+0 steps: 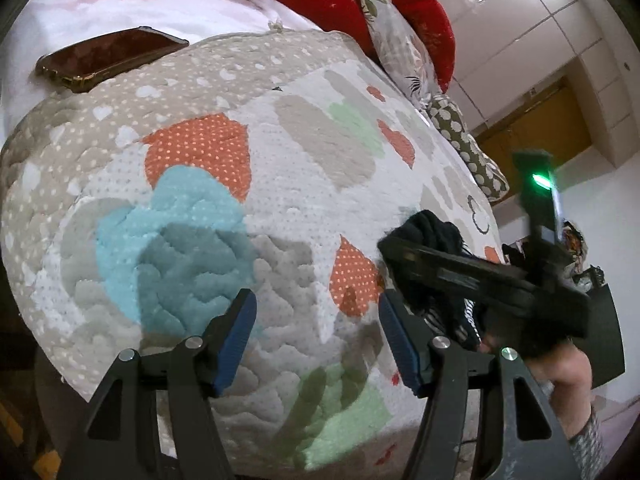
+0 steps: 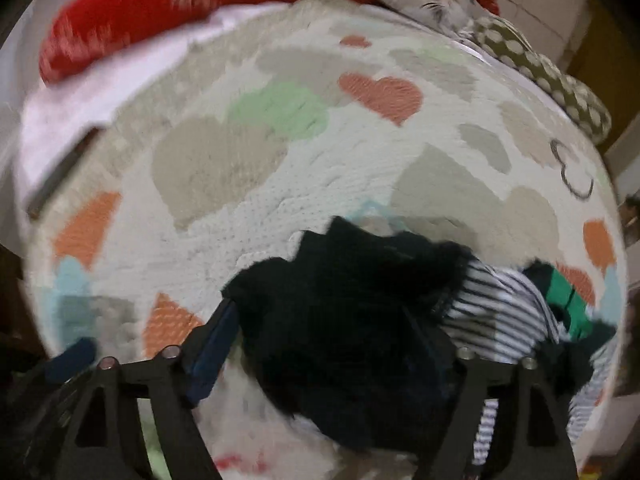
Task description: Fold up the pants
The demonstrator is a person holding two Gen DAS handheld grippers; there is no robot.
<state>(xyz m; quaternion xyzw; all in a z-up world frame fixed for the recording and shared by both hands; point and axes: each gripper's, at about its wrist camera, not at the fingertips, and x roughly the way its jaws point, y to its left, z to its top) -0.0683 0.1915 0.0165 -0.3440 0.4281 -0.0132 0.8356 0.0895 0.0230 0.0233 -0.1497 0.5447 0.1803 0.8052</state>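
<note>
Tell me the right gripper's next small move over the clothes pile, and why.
Probably lower the right gripper and close on the dark garment: its jaws stand wide with that cloth bunched between them, not yet pinched, while the left gripper hangs empty above the quilt.

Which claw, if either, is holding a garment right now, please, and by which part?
Neither. The left claw is open over the heart-patterned quilt; the right claw is open astride the crumpled black garment.

Both tools share one build — the left gripper (image 1: pixel 316 340) has black angular finger frames with triangular cut-outs, silver round screws at the pivots and ribbed blue pads (image 1: pixel 236 340). The right gripper (image 2: pixel 332 340) matches it; in the left view its black body carries a green light (image 1: pixel 541 180). The person's forearm shows a grey patterned sleeve (image 1: pixel 588 440).
</note>
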